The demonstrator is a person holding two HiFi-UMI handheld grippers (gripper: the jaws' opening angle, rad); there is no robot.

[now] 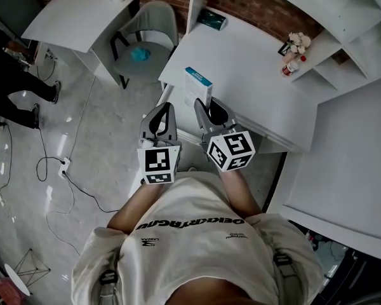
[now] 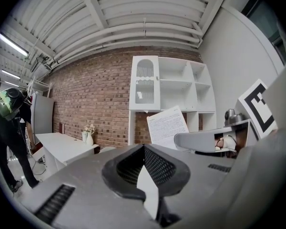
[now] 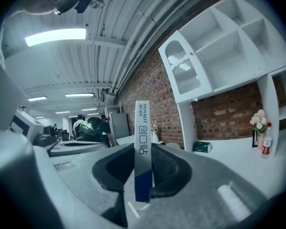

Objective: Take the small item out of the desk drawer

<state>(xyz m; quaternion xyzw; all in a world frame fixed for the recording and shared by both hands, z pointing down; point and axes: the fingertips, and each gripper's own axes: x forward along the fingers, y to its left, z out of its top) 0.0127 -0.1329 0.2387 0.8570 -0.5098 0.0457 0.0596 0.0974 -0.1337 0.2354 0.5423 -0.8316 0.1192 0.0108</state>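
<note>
In the head view the small item, a flat white box with a blue end (image 1: 197,86), stands up over the front edge of the white desk (image 1: 254,88). My right gripper (image 1: 204,108) is shut on its lower part. In the right gripper view the box (image 3: 143,142) stands on edge between the dark pads (image 3: 166,168), printed side towards the camera. My left gripper (image 1: 166,110) hangs just left of it, and its jaws meet at the tips with nothing between them (image 2: 144,149). I cannot make out the drawer under the two grippers.
On the desk lie a teal tissue box (image 1: 212,19), small flowers and a red-capped bottle (image 1: 295,49). White shelves (image 1: 362,30) rise at the right. A grey chair (image 1: 146,37) and a second desk (image 1: 76,21) stand at the left. Cables (image 1: 57,164) cross the floor near a person (image 1: 13,75).
</note>
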